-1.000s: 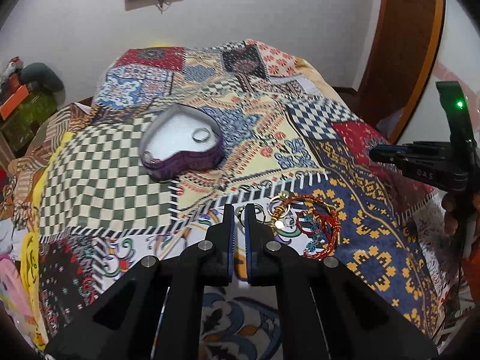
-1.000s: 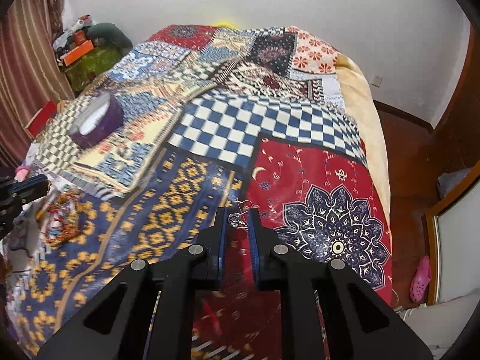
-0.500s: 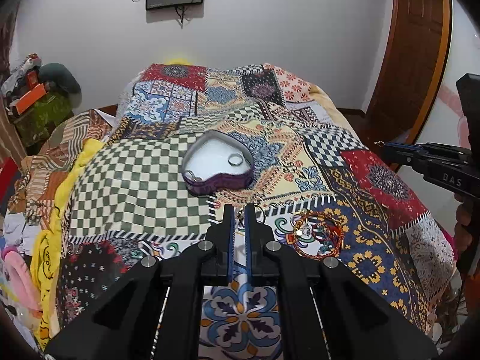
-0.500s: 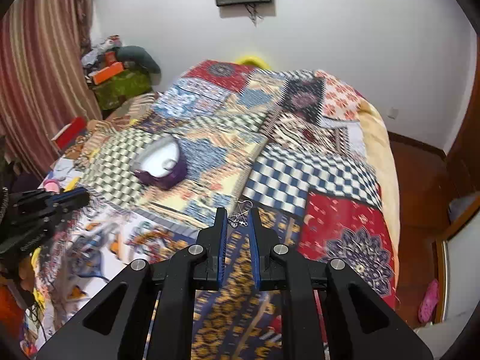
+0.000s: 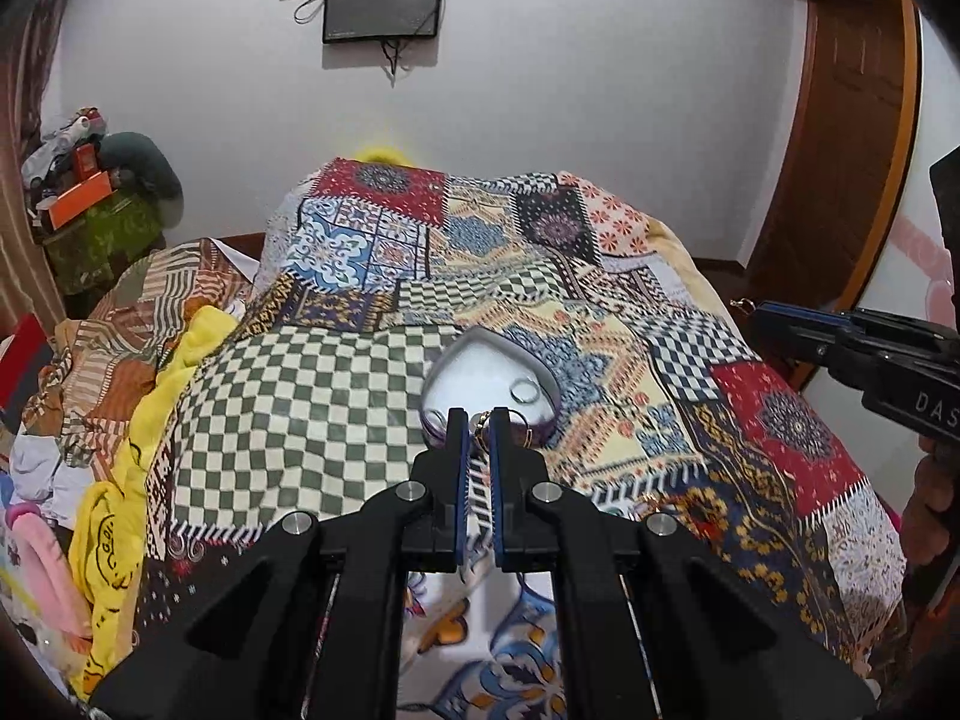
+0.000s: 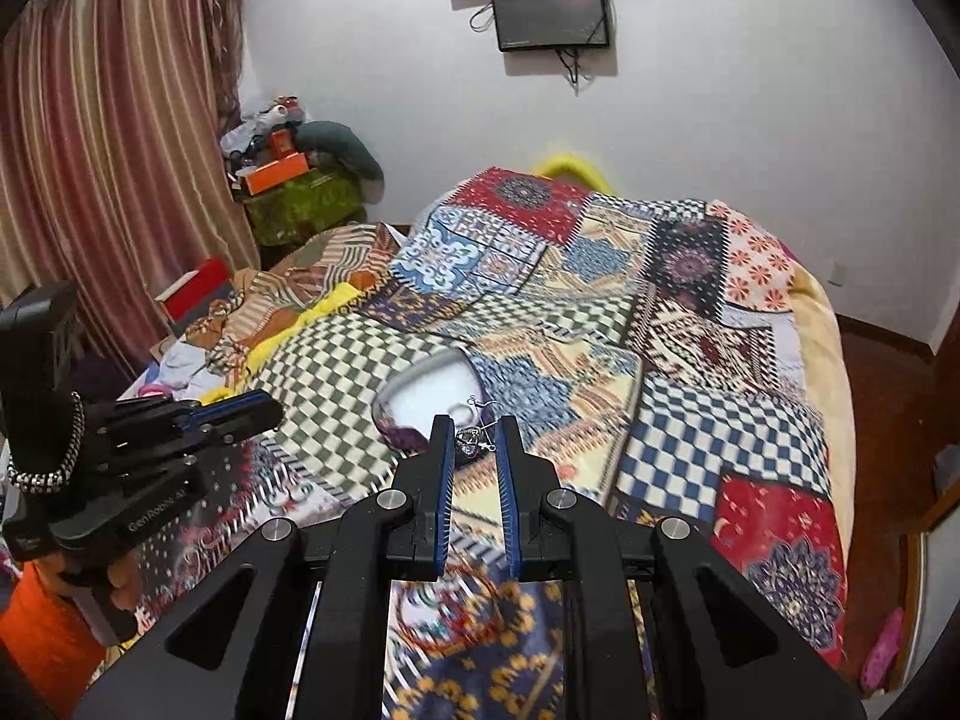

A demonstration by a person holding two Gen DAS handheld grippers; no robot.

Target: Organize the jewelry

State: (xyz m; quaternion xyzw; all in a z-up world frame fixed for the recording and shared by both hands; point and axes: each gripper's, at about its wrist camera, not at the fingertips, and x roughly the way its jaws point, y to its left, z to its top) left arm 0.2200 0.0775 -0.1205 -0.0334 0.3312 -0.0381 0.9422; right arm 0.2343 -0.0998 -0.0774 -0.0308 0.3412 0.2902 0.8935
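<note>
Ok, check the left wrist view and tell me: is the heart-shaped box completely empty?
No, a silver ring lies inside the heart-shaped box on its pale floor.

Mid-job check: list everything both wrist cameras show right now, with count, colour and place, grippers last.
Heart-shaped box: one, purple wall, pale inside, open on the bedspread.
Ring: one, silver, inside the box.
Gold earring: one, between the left fingertips.
Silver earrings: small cluster, between the right fingertips.
Bedspread: one, multicolour patchwork, over the bed.
Screen: one, black, on the white wall.
Curtain: one, striped pink-brown, far left.
Orange box: one, on the clutter beside the bed.
Left gripper: black, blue pads, shut on the gold earring.
Right gripper: black, blue pads, holding the silver earrings.
</note>
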